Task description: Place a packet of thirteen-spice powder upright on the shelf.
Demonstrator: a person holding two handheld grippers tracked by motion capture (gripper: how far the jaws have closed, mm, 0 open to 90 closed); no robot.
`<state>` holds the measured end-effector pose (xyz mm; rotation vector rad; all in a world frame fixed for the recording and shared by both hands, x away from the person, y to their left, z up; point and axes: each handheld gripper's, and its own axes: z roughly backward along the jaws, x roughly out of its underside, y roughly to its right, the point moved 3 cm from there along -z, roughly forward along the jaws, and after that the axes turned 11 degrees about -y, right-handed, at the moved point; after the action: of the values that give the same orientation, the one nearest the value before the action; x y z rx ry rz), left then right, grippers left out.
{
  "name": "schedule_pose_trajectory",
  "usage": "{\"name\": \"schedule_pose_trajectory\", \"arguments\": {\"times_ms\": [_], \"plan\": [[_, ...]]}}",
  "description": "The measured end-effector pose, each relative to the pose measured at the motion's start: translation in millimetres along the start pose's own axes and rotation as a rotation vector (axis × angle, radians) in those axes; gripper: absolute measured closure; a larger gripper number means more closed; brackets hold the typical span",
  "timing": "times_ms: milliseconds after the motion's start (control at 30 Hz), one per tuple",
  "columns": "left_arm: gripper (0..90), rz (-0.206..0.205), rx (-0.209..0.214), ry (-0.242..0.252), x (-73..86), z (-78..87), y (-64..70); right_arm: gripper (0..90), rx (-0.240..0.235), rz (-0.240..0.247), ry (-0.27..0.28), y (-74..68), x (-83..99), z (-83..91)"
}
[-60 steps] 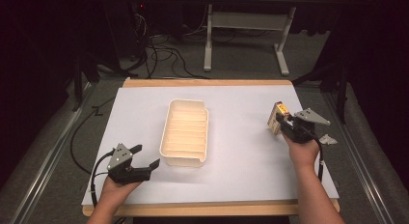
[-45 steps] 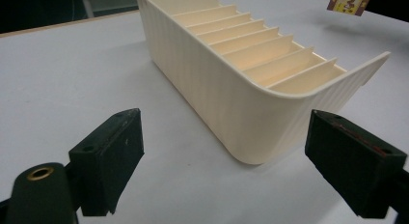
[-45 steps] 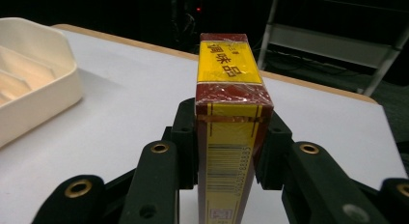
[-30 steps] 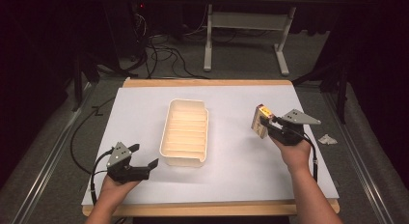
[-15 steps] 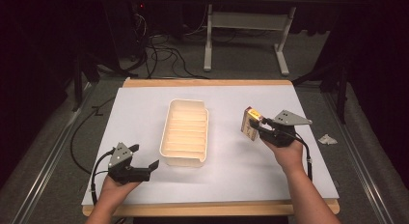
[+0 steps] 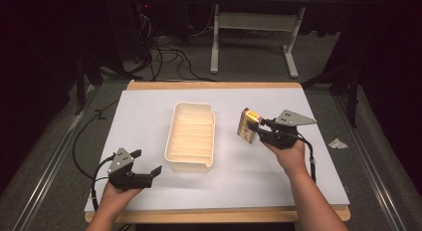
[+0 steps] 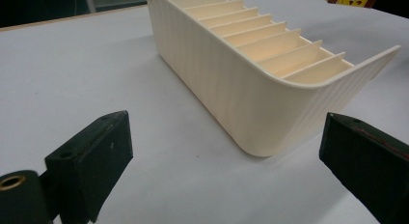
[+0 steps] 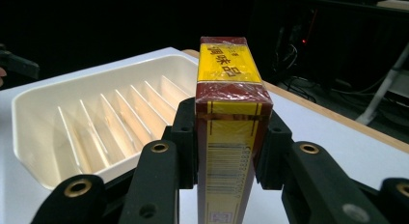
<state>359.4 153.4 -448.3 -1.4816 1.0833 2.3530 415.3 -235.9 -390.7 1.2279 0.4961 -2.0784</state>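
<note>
Carrying a yellow and red box pinched upright between its jaws, the right tool hangs above the desk, the slotted tray just beyond it. Next it likely must line the box over a slot. Well apart, the left tool rests spread wide.

We carried the yellow-and-red box in our right gripper leftward from near the desk's right edge, bringing it close beside the right wall of the cream tray
</note>
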Motion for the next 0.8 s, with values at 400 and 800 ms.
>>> {"name": "schedule_pose_trajectory", "arguments": {"times_ms": [400,800], "plan": [[6.2,-0.003,-0.005,0.009,-0.8,1.4,-2.1,68.4,-0.094,0.029,0.003,-13.4,-8.0,-13.5],[6.5,-0.006,0.003,0.004,-0.2,2.4,-1.7,68.4,-0.177,0.074,0.016,-34.5,-20.6,-27.0]]}}
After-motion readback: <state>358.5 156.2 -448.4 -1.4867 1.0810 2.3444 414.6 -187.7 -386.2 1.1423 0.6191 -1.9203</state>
